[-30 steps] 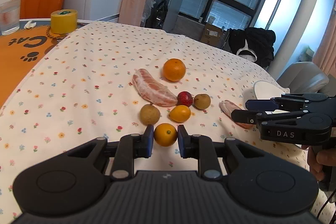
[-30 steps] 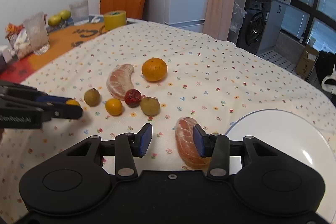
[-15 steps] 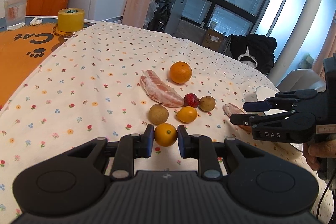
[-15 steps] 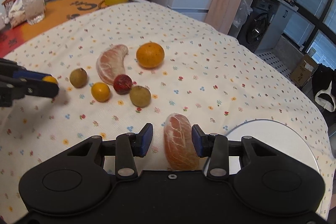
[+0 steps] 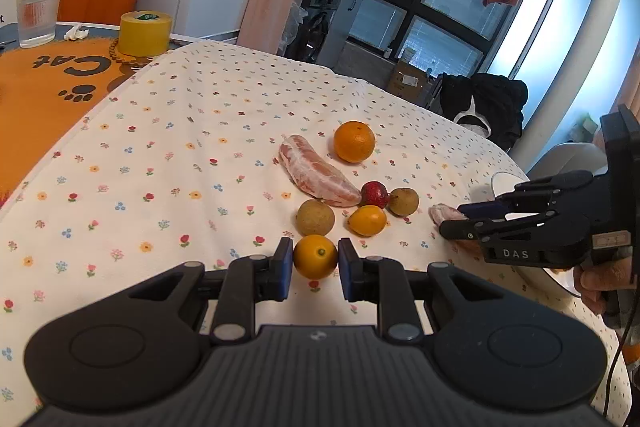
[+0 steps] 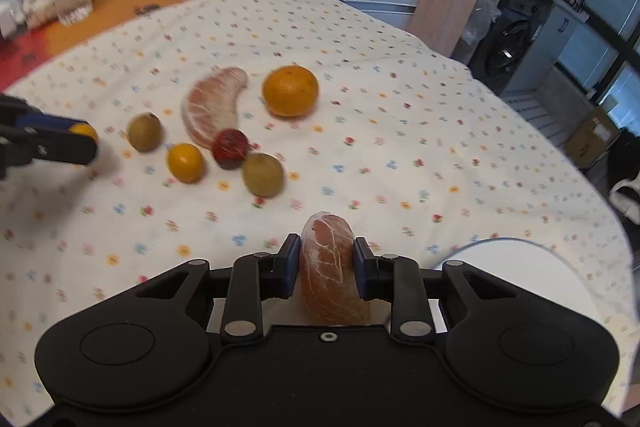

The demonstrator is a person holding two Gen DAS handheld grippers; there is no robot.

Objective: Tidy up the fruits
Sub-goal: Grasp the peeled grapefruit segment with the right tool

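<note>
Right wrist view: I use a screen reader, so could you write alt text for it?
The right gripper grips a peeled pomelo segment over a floral tablecloth, beside a white plate. Beyond lie an orange, another segment and small fruits.

In the left wrist view, a cluster of fruit sits mid-frame on the tablecloth (image 5: pixel 168 147): the orange (image 5: pixel 354 141) uppermost, a peeled segment (image 5: pixel 316 171) lower left of it, the strawberry (image 5: pixel 375 194) beside the segment's lower end. At upper left stand a tape roll (image 5: pixel 145 33) and a glass (image 5: pixel 37 13). In the right wrist view, the plate (image 6: pixel 532 267) lies lower right.
</note>
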